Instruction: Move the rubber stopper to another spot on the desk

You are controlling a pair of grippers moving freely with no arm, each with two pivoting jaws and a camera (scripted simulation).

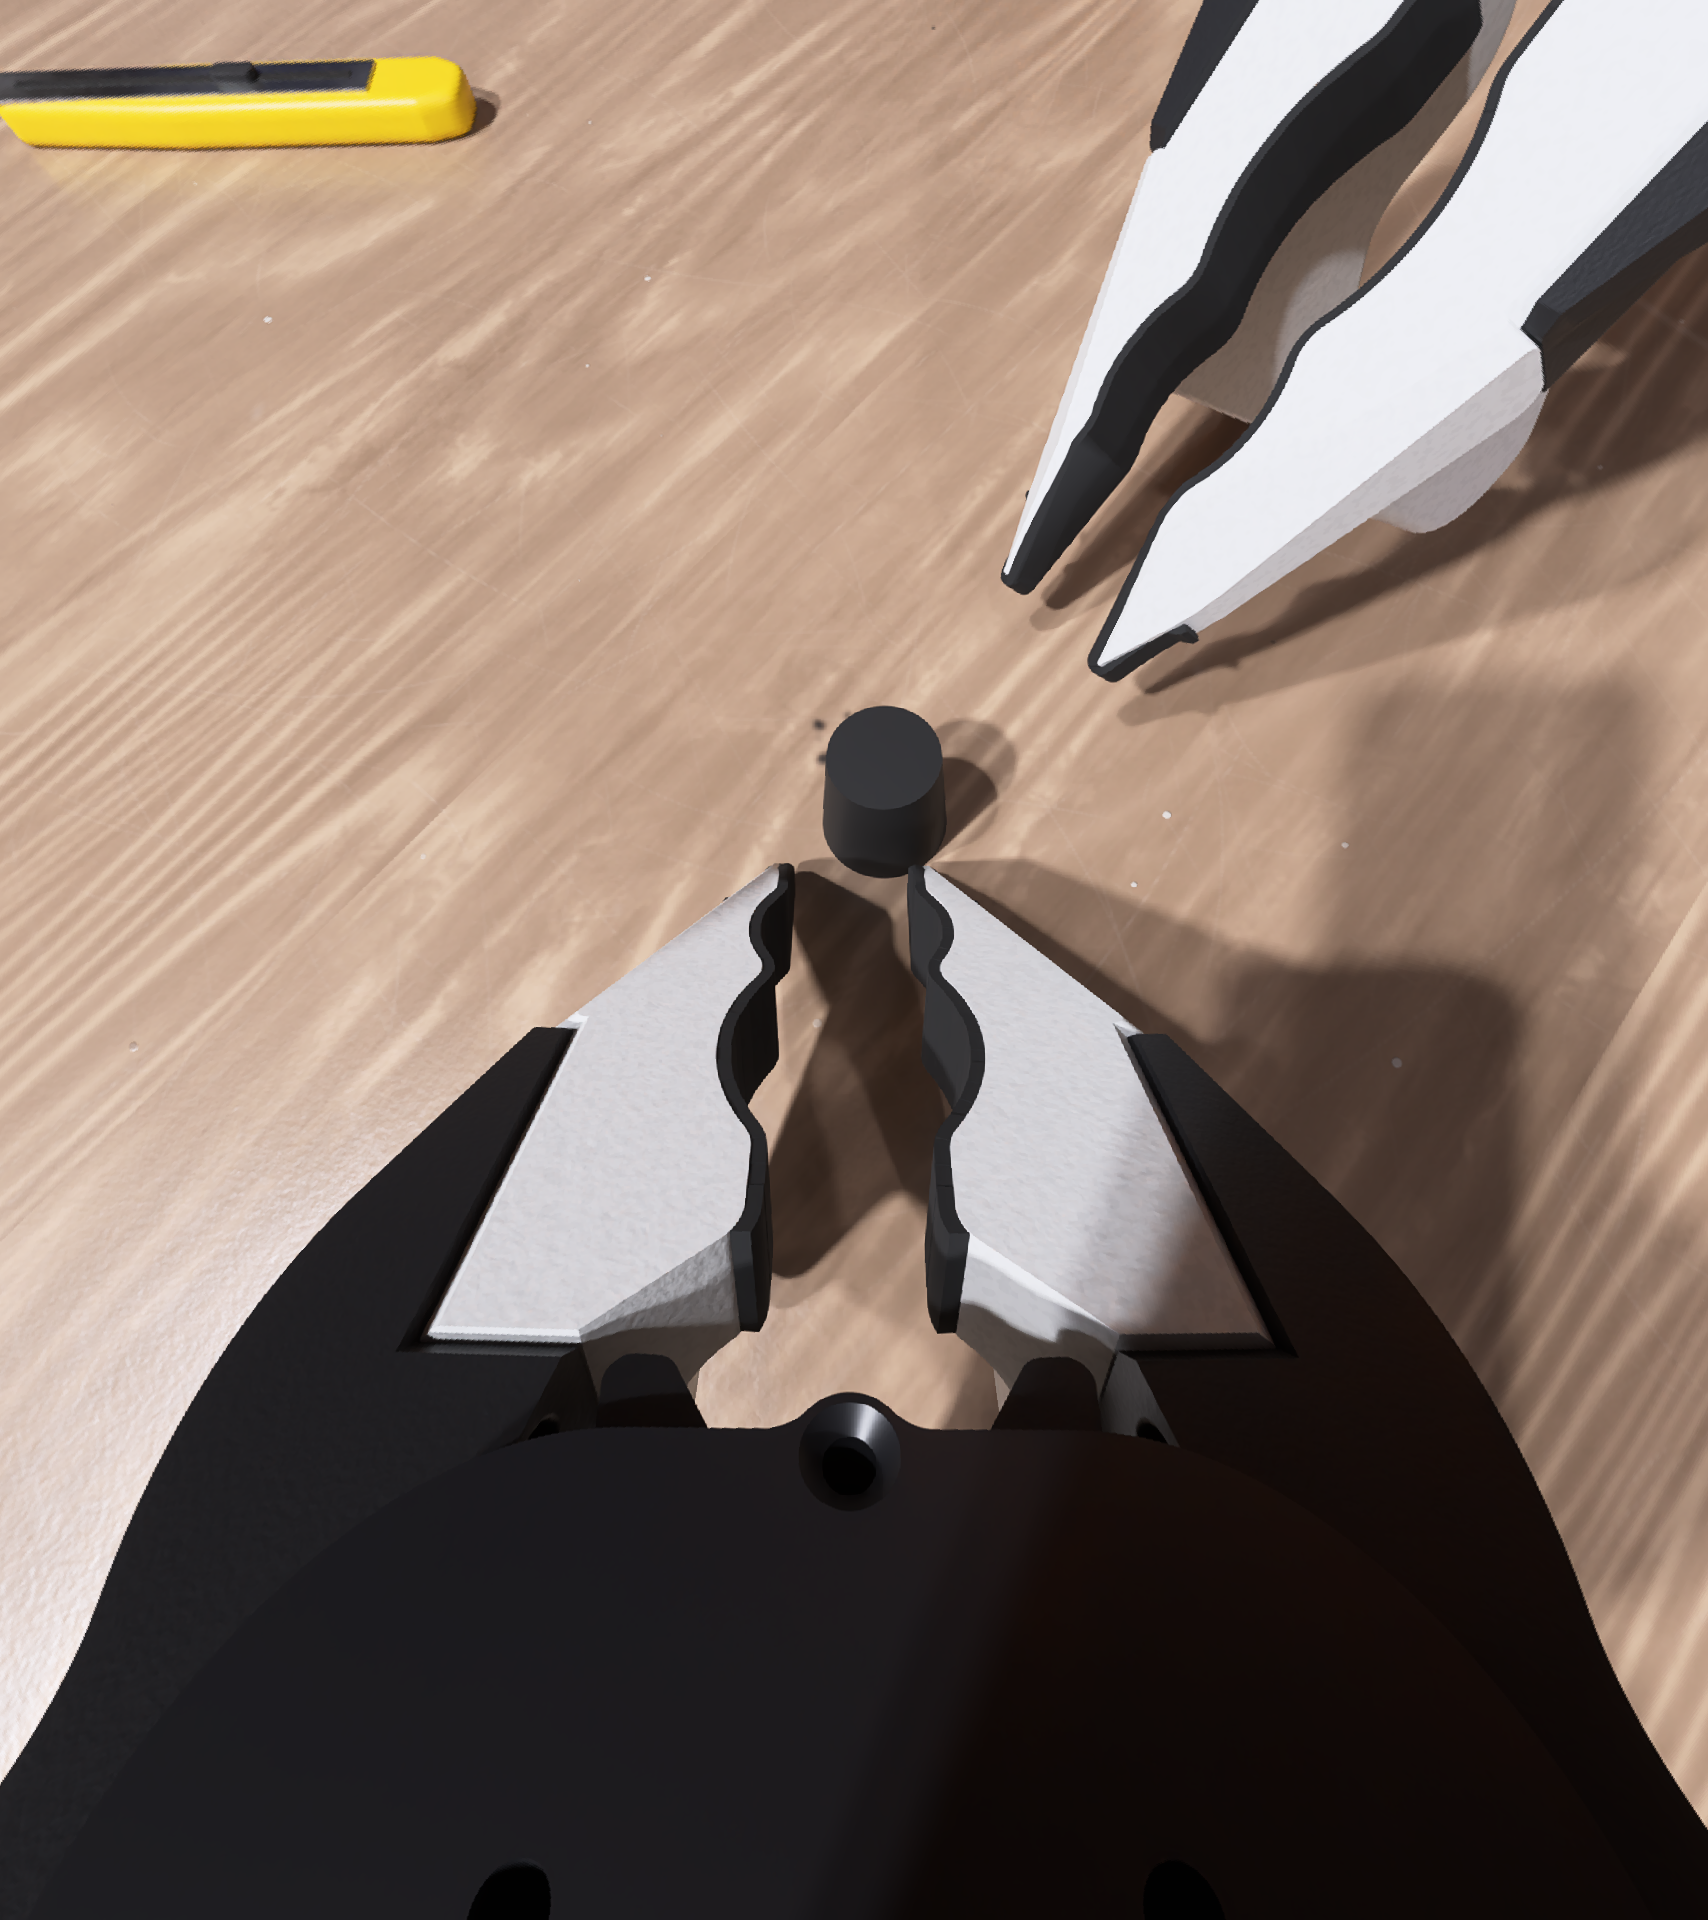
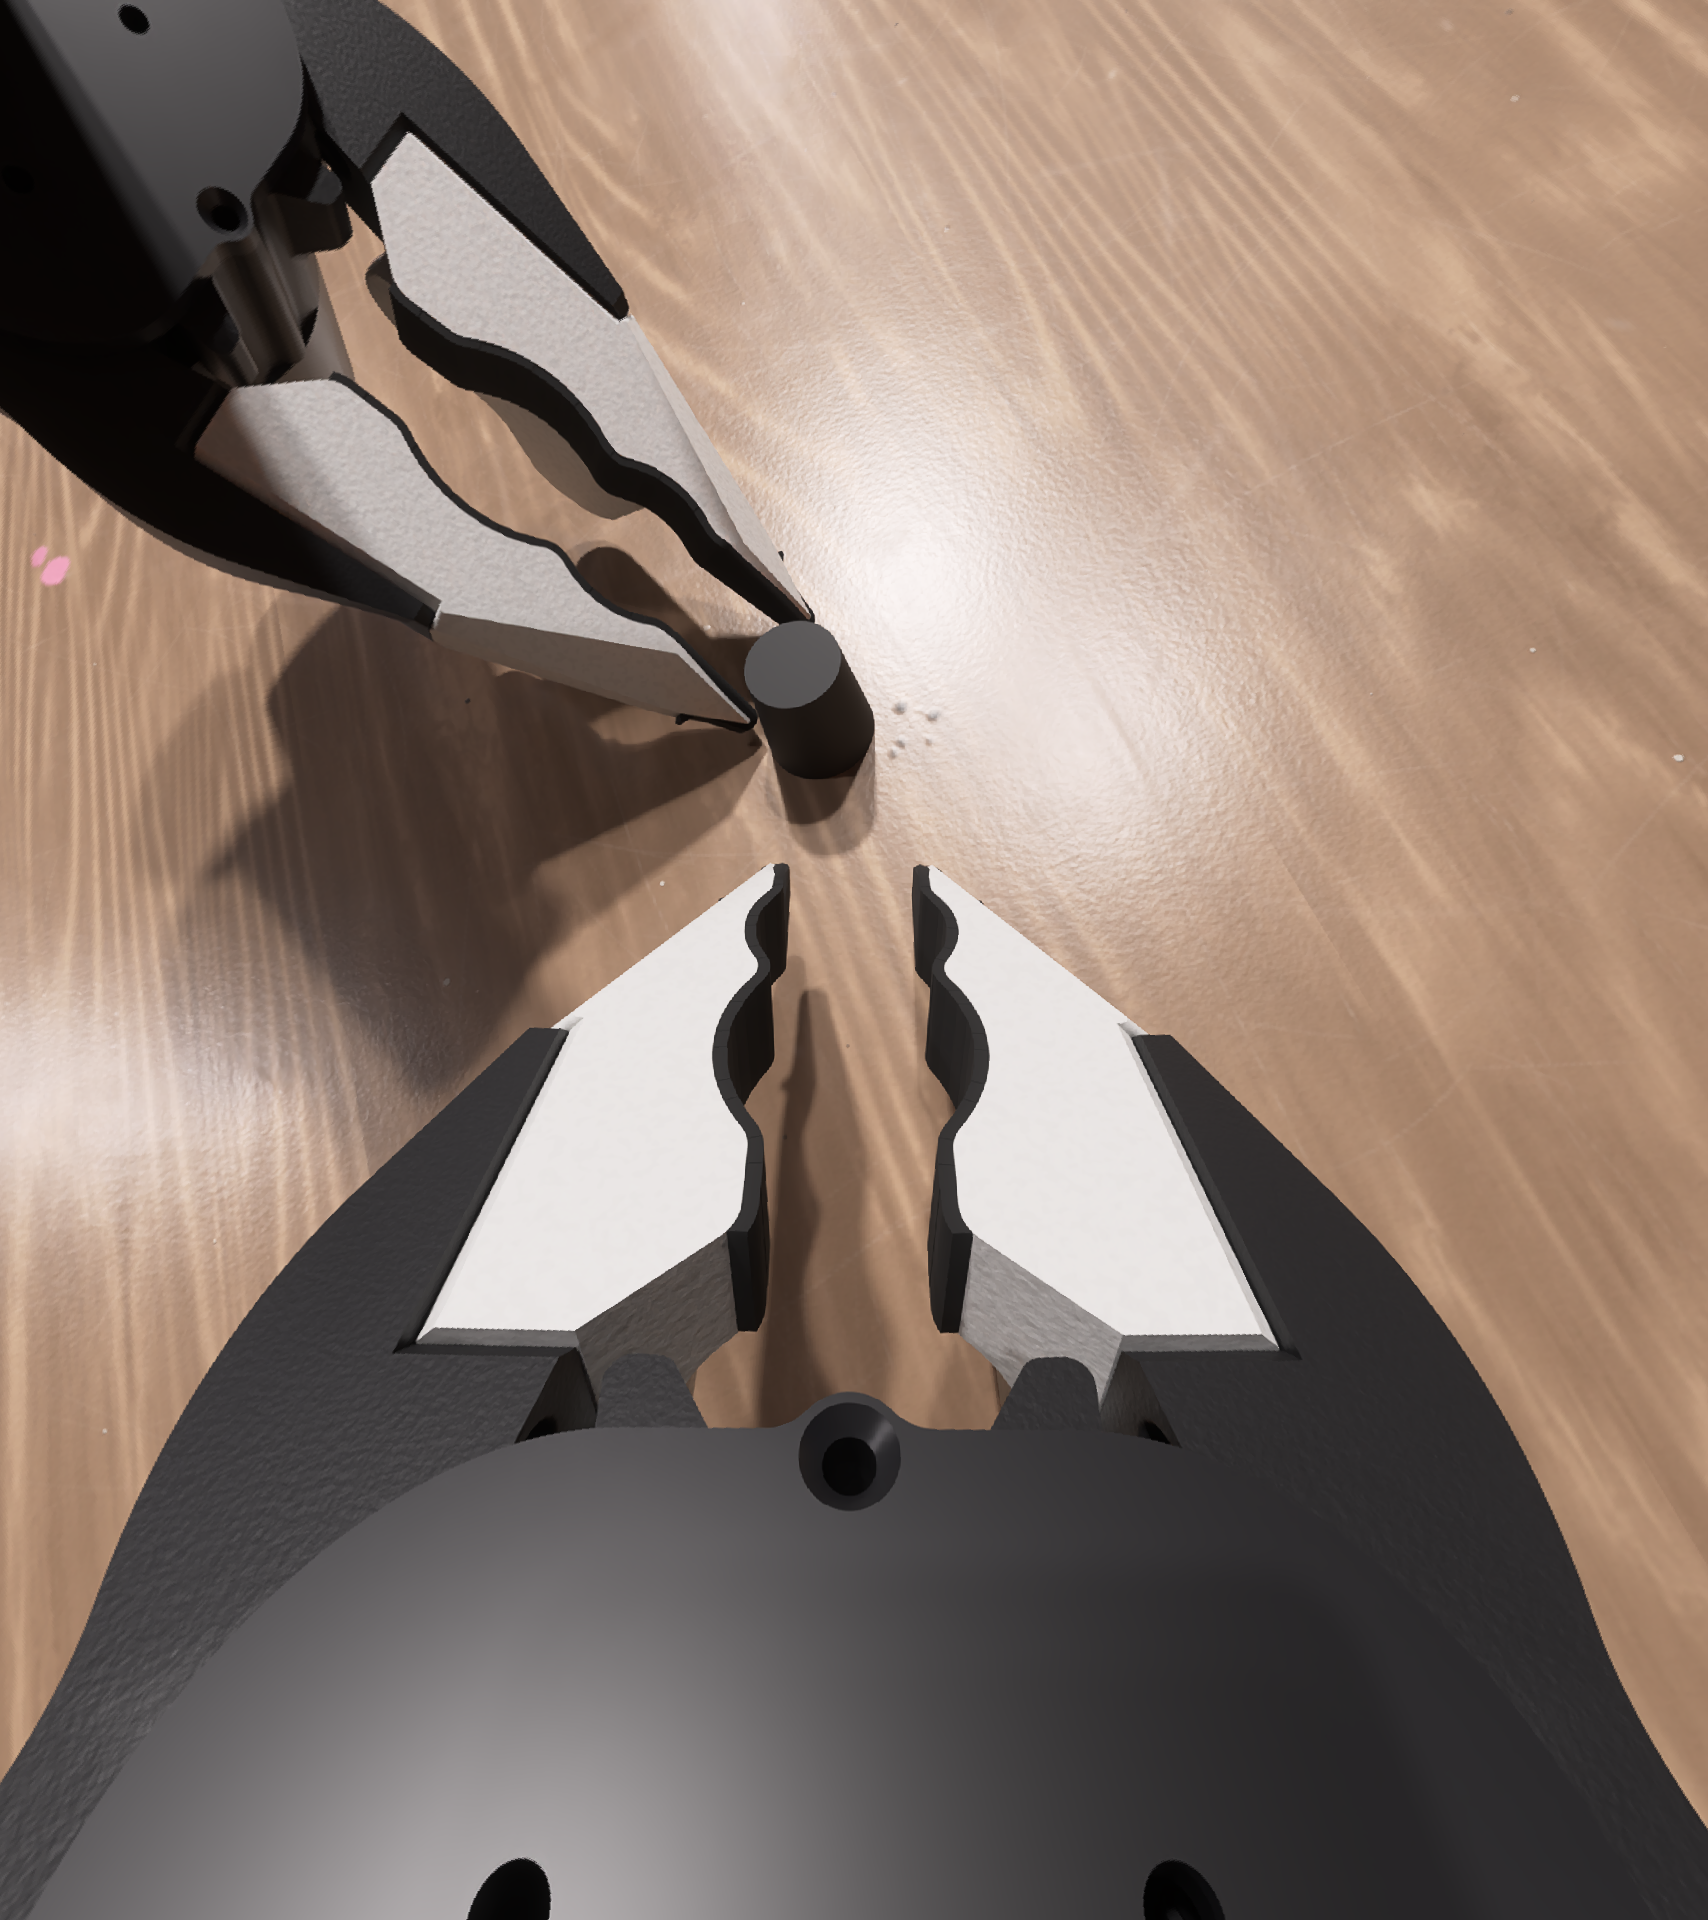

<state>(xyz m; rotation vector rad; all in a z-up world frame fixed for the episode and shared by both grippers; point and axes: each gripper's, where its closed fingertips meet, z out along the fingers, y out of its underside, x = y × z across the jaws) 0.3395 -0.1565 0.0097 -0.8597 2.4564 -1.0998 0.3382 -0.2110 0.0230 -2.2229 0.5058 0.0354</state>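
Left wrist view: my left gripper (image 1: 850, 878) points down at the wooden desk (image 1: 414, 623) with its jaws parted by a narrow gap and nothing between them. The rubber stopper (image 1: 883, 790), a short black plug standing upright with one flat face up, sits on the desk directly ahead of my left fingertips (image 1: 917, 883); the right-hand tip overlaps its lower edge, and contact cannot be confirmed from this angle. My right gripper (image 1: 1078, 623) enters from the upper right, its tips near the stopper but apart from it. A yellow utility knife (image 1: 237, 104) with a black slider lies flat at the upper left, well apart from everything else.

Right wrist view: my right gripper (image 2: 850, 878) hangs over bare desk (image 2: 1349, 727), jaws likewise narrowly parted and empty. The rubber stopper (image 2: 808, 712) stands just beyond and slightly left of my tips, casting a shadow toward them. My left gripper (image 2: 777, 665) reaches in from the upper left, both tips flanking the stopper's far side and appearing to meet it.
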